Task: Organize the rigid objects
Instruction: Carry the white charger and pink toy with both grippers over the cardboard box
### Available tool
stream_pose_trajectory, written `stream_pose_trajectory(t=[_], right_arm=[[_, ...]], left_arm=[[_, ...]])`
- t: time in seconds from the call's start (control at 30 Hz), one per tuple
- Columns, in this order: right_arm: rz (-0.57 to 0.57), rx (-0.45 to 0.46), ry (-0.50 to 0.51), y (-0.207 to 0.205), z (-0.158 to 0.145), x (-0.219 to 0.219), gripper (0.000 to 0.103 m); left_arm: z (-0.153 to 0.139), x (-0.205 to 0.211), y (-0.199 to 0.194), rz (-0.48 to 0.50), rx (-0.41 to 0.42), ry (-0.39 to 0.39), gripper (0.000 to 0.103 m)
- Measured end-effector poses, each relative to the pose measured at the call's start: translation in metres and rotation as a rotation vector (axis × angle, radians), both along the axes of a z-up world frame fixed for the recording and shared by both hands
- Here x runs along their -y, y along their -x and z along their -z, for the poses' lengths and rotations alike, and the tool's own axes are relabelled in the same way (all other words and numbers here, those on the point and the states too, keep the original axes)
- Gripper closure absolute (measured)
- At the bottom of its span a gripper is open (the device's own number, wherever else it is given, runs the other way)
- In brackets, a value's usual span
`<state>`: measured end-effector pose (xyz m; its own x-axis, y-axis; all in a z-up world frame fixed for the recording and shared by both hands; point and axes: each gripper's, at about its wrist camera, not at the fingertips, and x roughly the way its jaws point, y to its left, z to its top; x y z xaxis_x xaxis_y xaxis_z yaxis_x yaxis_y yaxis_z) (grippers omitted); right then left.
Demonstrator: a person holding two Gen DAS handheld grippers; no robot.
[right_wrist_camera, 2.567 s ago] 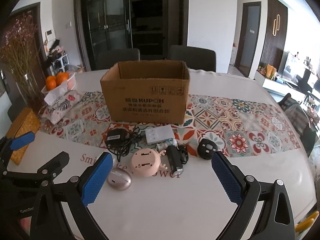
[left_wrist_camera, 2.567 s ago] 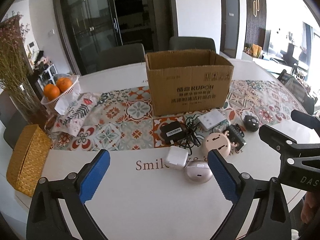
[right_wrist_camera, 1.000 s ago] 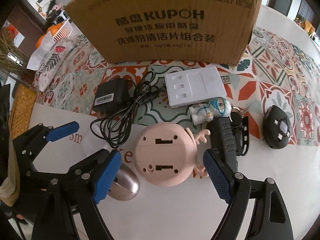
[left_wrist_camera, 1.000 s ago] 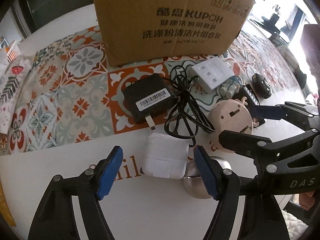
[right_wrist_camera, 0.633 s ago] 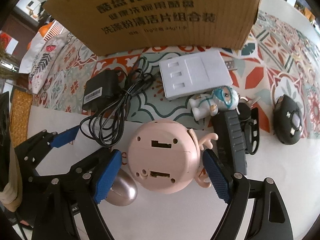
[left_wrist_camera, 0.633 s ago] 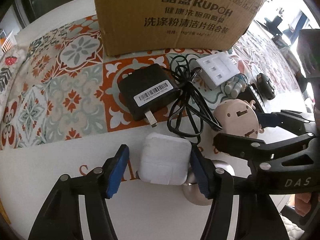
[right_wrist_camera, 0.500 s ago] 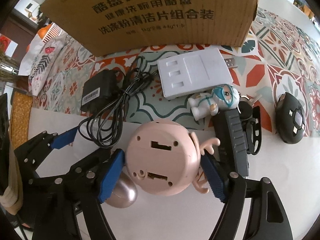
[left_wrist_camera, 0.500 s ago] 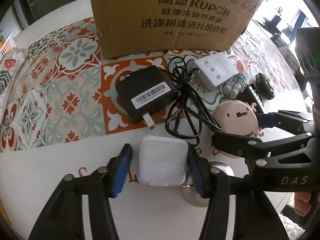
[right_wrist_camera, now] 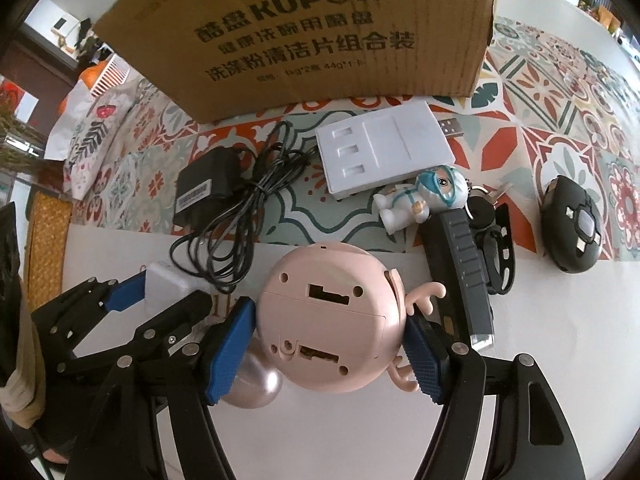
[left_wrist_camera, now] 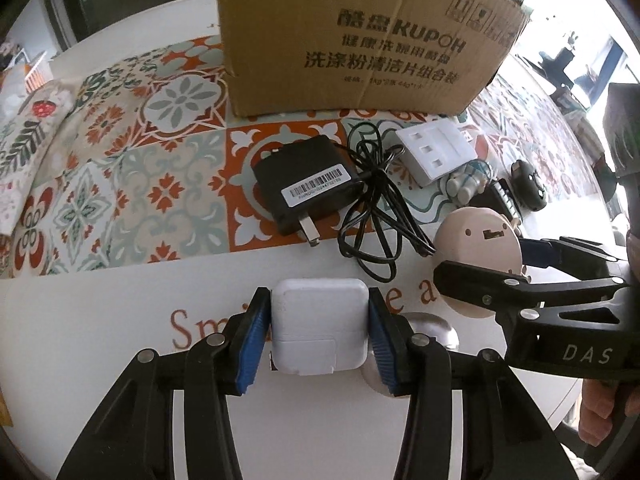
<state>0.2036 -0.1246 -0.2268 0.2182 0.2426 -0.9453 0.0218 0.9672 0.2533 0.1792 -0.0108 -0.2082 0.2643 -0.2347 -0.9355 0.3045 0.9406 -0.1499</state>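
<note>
The left tongs (left_wrist_camera: 319,334) are clamping a white square charger (left_wrist_camera: 319,325), their blue pads (left_wrist_camera: 253,343) pressing against both of its sides while it is sitting on the white tabletop (left_wrist_camera: 100,320) over red lettering. The right tongs (right_wrist_camera: 328,344) are gripping a round pink gadget (right_wrist_camera: 330,320) with little antler-like prongs, its underside with screw holes facing up; one pad is pressing its left flank and the other its right edge by the prongs. A rose-gold oval mouse (right_wrist_camera: 252,386) is lying just beside the pink gadget, partly hidden under the right tongs' left finger. Beyond, on the patterned table runner (left_wrist_camera: 132,168), a black power adapter (left_wrist_camera: 306,190) with a barcode label is lying with its tangled black cable (left_wrist_camera: 376,216) spilling toward the pink gadget. Farther right are lying a white three-slot USB hub (right_wrist_camera: 382,150), a small figurine in a blue mask (right_wrist_camera: 424,196) touching the hub's near edge, a dark grey flashlight (right_wrist_camera: 460,268) with a strap, and, well apart to the right, a black mouse (right_wrist_camera: 574,230). A cardboard box (right_wrist_camera: 320,32) printed KUPOH is standing behind them all on the runner.
</note>
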Motion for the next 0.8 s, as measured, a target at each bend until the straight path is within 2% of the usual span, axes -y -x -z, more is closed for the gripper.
stream_pose_trajectory(t=[0.53,0.8], right_arm=[[0.027,0.132,-0.001,0.022,-0.052,0.005,0.031],[0.038,0.225,0.018,0.025,-0.084,0.007,0.031]], left_arm=[[-0.064,-0.001,0.015,-0.056,0.176,0.001,0.056],[-0.093,0.0,0.015,-0.059,0.243,0.031,0.056]])
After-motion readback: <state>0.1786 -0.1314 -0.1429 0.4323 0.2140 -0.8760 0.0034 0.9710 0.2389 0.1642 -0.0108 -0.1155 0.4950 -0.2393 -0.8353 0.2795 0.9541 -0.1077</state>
